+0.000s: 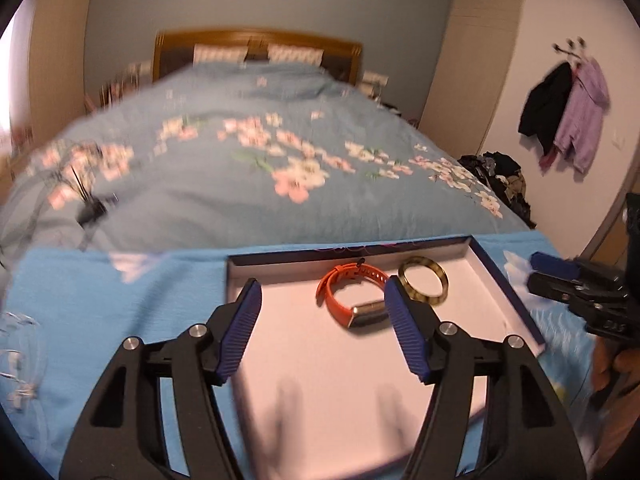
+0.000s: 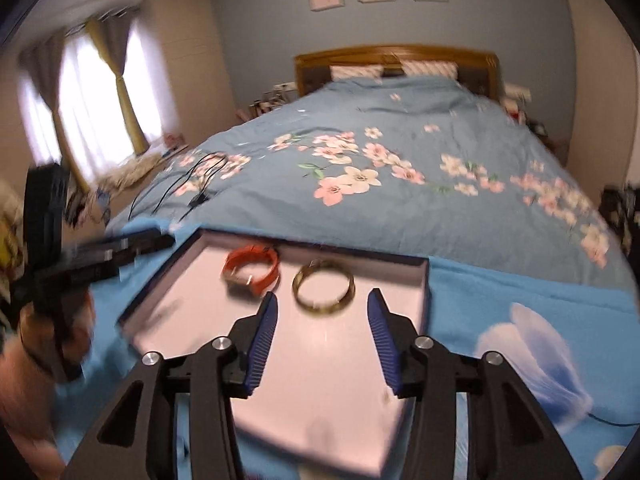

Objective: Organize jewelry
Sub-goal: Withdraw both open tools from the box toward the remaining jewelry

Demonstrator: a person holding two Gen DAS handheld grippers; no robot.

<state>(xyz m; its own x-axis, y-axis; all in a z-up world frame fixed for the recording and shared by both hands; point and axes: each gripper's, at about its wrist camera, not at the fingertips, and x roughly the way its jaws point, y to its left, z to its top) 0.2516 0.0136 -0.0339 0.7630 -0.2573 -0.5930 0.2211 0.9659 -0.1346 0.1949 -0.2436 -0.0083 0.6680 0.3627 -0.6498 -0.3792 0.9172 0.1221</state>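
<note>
Left tongs (image 1: 322,300) apart, blue ribbed pads wide, nothing between them; poised over the near half of the shallow box (image 1: 486,268). Right tongs (image 2: 322,312) likewise apart and empty, over the same box from its other side.

Box: flat, open, dark blue walls, pale floor; sits on a bright blue cloth (image 1: 120,312) spread at the foot of the bed (image 1: 240,184). Two pieces inside, both in the far half, side by side, just apart.

Orange watch band (image 1: 340,288): closed into a loop, lying on its side, metal-coloured face toward the near side, strap tail toward the far wall. Long axis runs roughly across the box, slightly slanted. Sits just ahead of the left tongs' right-hand pad.

Gold bangle (image 1: 424,284): lies flat, opening upward, right of the watch band, nearer the box's right wall. Directly ahead of the right tongs' gap in the right wrist view, not touched.

Left wrist view only: right tongs' tips entering at the right edge, fingers of the hand (image 1: 608,364) below; jackets hanging on the right wall; dark clothes heap beside the bed.

Right wrist view only: left tongs' black body at the left edge with the holding hand (image 2: 60,336); curtained window; white flower print on the cloth right of the box.

Both views: black cables on the floral bedspread, wooden headboard, three framed pictures above. Heavy motion blur at the edges.
</note>
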